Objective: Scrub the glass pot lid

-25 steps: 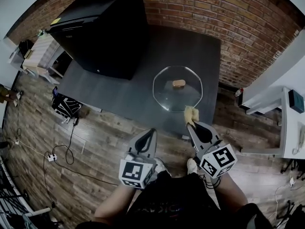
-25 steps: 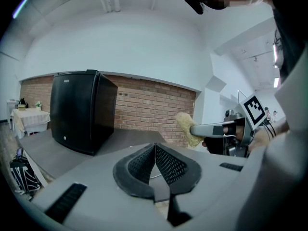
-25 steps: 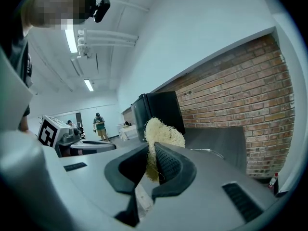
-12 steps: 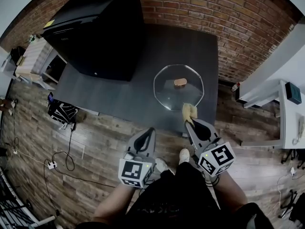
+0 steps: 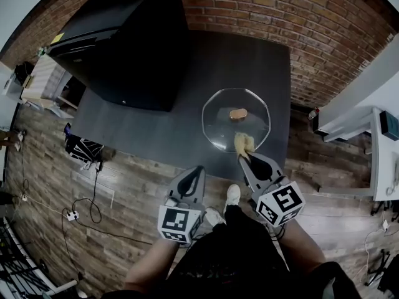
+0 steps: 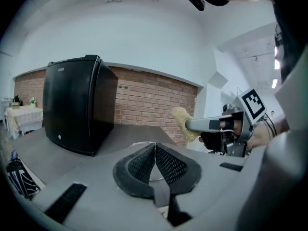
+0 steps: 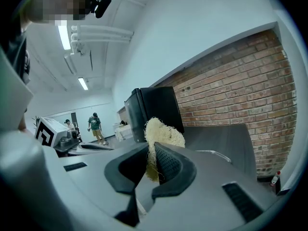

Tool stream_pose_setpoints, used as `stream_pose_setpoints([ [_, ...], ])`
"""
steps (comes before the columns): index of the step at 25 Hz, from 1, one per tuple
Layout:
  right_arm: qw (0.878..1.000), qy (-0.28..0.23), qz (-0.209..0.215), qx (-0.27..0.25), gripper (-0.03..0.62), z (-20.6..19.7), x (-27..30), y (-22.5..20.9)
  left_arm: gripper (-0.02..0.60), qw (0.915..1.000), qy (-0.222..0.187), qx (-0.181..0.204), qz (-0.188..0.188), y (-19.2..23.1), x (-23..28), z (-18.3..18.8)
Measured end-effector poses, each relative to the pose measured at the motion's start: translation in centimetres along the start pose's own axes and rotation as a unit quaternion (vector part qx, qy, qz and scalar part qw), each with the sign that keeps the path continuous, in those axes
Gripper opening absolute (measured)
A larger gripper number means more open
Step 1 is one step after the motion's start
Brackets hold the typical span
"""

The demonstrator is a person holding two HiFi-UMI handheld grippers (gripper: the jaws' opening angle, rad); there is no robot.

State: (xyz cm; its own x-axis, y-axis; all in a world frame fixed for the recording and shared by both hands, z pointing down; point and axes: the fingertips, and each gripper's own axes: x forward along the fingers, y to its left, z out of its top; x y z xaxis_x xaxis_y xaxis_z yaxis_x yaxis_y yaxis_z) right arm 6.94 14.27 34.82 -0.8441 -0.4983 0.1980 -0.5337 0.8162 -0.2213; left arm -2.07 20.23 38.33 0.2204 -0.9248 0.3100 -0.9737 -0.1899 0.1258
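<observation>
The right gripper has edged forward since a second ago, so the yellow loofah scrubber in its fingers now overlaps the near rim of the glass pot lid rather than sitting at its edge. In the head view the lid lies flat on the dark grey worktop, its tan knob facing up. A black mini fridge stands to the lid's left. The left gripper hangs short of the worktop's near edge, left of the lid and apart from it.

In the left gripper view the fingers are pressed together with nothing between them. Part of the lid's rim shows just beyond their tips. The scrubber pokes out of the right gripper above and to the right.

In the right gripper view the fingers are clamped on the scrubber, whose fibrous top bulges above them. The lid's rim shows just to the right.
</observation>
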Motion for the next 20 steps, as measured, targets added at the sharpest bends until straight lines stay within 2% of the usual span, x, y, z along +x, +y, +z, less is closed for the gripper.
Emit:
stream_pose_setpoints([
  [12,0.999,0.024,0.024,0.017,0.041,-1.1,4.4,-5.4,0.034,0.9989,0.041,0.0,0.023,1.9,8.1,-0.1],
  [20,0.998,0.051,0.026,0.032,0.041,-3.1,6.5,-8.4,0.034,0.9976,0.061,0.004,0.033,3.0,12.3,-0.8],
])
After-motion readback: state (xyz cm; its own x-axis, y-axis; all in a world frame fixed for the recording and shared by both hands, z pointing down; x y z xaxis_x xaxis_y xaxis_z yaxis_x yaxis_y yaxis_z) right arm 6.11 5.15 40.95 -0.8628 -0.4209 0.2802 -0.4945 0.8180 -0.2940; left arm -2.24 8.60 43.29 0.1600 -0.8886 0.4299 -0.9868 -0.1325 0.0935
